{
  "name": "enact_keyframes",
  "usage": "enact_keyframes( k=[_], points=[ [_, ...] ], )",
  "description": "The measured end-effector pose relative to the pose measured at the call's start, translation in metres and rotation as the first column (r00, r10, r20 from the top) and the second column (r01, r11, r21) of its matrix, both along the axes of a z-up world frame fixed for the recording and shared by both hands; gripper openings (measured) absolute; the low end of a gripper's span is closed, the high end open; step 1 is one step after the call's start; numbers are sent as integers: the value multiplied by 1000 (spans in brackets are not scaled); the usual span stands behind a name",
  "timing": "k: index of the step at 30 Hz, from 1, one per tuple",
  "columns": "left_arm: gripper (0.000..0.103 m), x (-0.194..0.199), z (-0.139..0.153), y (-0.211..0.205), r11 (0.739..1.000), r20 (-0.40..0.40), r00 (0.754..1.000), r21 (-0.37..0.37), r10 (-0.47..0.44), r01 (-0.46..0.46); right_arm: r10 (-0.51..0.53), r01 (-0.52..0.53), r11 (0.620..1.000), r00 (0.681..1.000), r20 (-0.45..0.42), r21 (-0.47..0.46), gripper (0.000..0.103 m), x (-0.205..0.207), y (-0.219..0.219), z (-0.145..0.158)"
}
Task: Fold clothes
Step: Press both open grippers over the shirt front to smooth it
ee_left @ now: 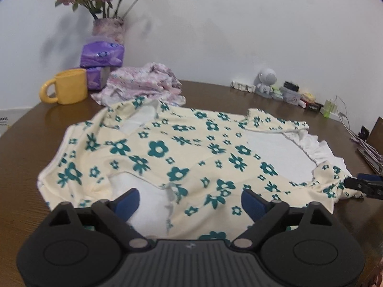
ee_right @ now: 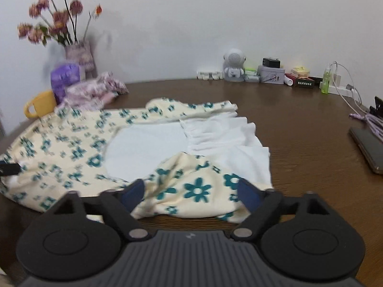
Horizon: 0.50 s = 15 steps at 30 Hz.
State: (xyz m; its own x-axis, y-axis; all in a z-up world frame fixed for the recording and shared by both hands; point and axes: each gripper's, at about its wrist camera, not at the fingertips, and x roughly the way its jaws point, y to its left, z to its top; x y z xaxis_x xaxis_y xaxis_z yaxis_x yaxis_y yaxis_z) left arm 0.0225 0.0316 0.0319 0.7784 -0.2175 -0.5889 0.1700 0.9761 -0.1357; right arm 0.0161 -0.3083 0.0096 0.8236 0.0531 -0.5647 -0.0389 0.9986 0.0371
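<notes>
closest in, the left gripper (ee_left: 190,201) sits low over the near edge of the floral garment (ee_left: 167,153), its jaws spread wide with cloth lying between them; the blue pads (ee_left: 130,201) do not press on the fabric, so nothing is gripped. the right gripper (ee_right: 191,195) is likewise parted over the garment's near hem, where a large teal flower (ee_right: 198,189) shows between the blue pads (ee_right: 249,195); the cloth is bunched there, but the pads stand apart from it. the right gripper's tip also shows at the right edge of the left wrist view (ee_left: 365,184), just beside the garment's corner.

the garment, cream with teal flowers, lies spread on the brown wooden table (ee_right: 299,129), partly turned over so its white lining (ee_right: 146,148) and a white ruffled part (ee_right: 215,131) face up. in the right wrist view the left part of it is blurred.

behind it lies a crumpled pink patterned cloth (ee_left: 143,83), touching or nearly touching the garment's far edge. left of that stand a yellow mug (ee_left: 69,86) and purple tissue packs (ee_left: 103,56), with a vase of dried pink flowers (ee_left: 109,27) against the white wall. along the far right edge of the table are a small white astronaut figure (ee_right: 233,65), a tin (ee_right: 271,75), small boxes, a green bottle (ee_right: 325,80) and a white cable (ee_right: 352,88). a dark flat device (ee_right: 367,148) lies at the right.
</notes>
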Motion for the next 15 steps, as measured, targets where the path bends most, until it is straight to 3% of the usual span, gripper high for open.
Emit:
enact_keyframes(
  k=[1, 3, 5, 6, 7, 12, 14, 15],
  points=[
    [85, 1, -2, -3, 1000, -4, 1000, 11, -5, 5, 6, -6, 1000, 1000, -8, -11, 64, 4, -1, -2],
    [84, 3, -5, -8, 999, -13, 1000, 33, -12, 12, 10, -11, 1000, 1000, -27, -27, 56, 11, -2, -7],
    [83, 5, -9, -8, 999, -28, 1000, 45, 0, 1, 15, -17, 999, 999, -50, -32, 39, 14, -3, -11],
    [83, 6, -11, -7, 999, -36, 999, 47, 7, -5, 18, -20, 999, 998, -61, -34, 24, 15, -3, -14],
    [83, 7, -13, -6, 999, -44, 999, 50, 13, -11, 21, -23, 999, 997, -71, -35, 19, 15, -4, -16],
    [83, 11, -15, -1, 998, -58, 998, 54, 32, -29, 29, -30, 1000, 996, -80, -9, 14, 5, -13, -17],
    [83, 10, -12, 3, 999, -54, 998, 36, 23, -21, 18, -17, 1000, 997, -75, 11, 16, 3, -15, -15],
    [84, 8, -8, 4, 999, -45, 999, 34, 13, -12, 17, -15, 999, 998, -64, 33, 22, 0, -17, -11]
  ],
)
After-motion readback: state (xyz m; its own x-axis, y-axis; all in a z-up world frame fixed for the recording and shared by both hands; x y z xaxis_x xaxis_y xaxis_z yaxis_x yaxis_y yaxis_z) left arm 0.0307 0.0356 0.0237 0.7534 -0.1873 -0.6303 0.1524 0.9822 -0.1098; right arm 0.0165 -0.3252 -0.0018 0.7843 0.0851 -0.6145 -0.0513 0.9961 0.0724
